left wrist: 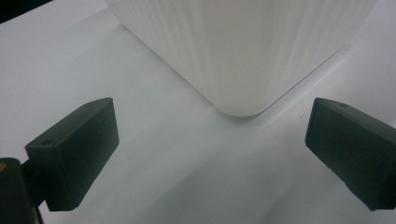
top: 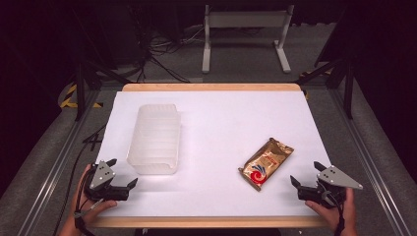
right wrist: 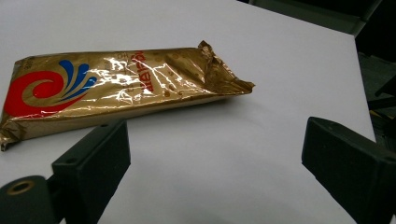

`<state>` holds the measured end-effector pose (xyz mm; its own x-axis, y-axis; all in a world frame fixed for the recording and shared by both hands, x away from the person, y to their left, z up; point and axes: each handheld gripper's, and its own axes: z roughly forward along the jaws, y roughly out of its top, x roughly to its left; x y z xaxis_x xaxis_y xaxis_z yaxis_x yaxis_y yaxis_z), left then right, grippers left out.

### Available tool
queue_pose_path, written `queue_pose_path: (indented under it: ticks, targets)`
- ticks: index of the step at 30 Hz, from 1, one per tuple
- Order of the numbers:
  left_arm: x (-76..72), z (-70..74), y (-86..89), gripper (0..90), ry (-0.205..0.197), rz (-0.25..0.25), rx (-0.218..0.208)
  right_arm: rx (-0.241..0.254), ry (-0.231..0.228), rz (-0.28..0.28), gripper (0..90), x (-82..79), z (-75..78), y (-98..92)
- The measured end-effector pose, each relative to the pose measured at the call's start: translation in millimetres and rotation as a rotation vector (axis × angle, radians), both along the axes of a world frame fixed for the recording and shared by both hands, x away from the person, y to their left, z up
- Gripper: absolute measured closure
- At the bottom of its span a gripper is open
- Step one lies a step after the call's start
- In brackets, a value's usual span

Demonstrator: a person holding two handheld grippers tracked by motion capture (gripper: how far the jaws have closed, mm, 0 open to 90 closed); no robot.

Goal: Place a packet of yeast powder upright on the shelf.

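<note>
On the white bench (top: 221,123) a gold snack packet (top: 266,163) with a red and blue swirl lies flat at the right side, its long axis slanted. The right claw (top: 305,173) rests near the front right corner, just beside the packet and not touching it; its jaws stand wide apart with nothing between them. The left claw (top: 122,172) is near the front left corner, also released, pointing at a corner of a translucent ribbed container (top: 155,138) close by.
</note>
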<state>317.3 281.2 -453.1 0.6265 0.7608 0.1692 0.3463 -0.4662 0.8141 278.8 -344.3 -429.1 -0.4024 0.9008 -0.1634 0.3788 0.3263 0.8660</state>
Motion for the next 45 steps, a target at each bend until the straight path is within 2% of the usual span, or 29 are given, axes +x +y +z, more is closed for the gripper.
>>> queue_pose_path:
  ticks: [10, 14, 17, 24, 25, 29, 35, 43, 45]
  targets:
    - [0.7, -0.7, -1.7, 3.7, 0.003, 0.002, 0.011, -0.024, 0.007, -0.006, 8.5, 3.3, -0.2, 3.5]
    - [1.6, -1.0, -3.6, 4.1, 0.003, 0.013, 0.016, -0.013, 0.005, -0.001, 9.1, 6.1, 1.4, 3.6]
    - [2.3, -0.9, -4.3, 4.1, 0.004, 0.015, 0.017, 0.013, 0.004, 0.015, 12.4, 8.5, 3.3, 3.4]
    - [2.5, -1.8, -5.6, 4.2, 0.010, 0.021, 0.022, 0.007, 0.021, 0.046, 16.1, 18.2, 7.7, 9.2]
    - [2.5, -1.7, -5.8, 4.2, 0.008, 0.018, 0.027, 0.012, 0.034, 0.047, 16.2, 24.8, 10.3, 12.2]
    - [2.5, -2.2, -5.9, 4.2, 0.012, 0.018, 0.027, 0.026, 0.041, 0.050, 16.4, 33.0, 13.6, 16.5]
    - [3.1, -2.2, -6.1, 4.2, 0.012, 0.023, 0.030, 0.013, 0.065, 0.027, 16.4, 49.7, 14.2, 24.5]
    - [5.2, -2.5, -7.4, 4.5, 0.012, 0.032, 0.030, 0.076, 0.105, 0.007, 21.8, 73.0, 14.3, 23.4]
    - [5.1, -2.6, -7.6, 4.5, 0.013, 0.035, 0.033, 0.071, 0.122, -0.004, 22.0, 77.6, 12.1, 25.1]
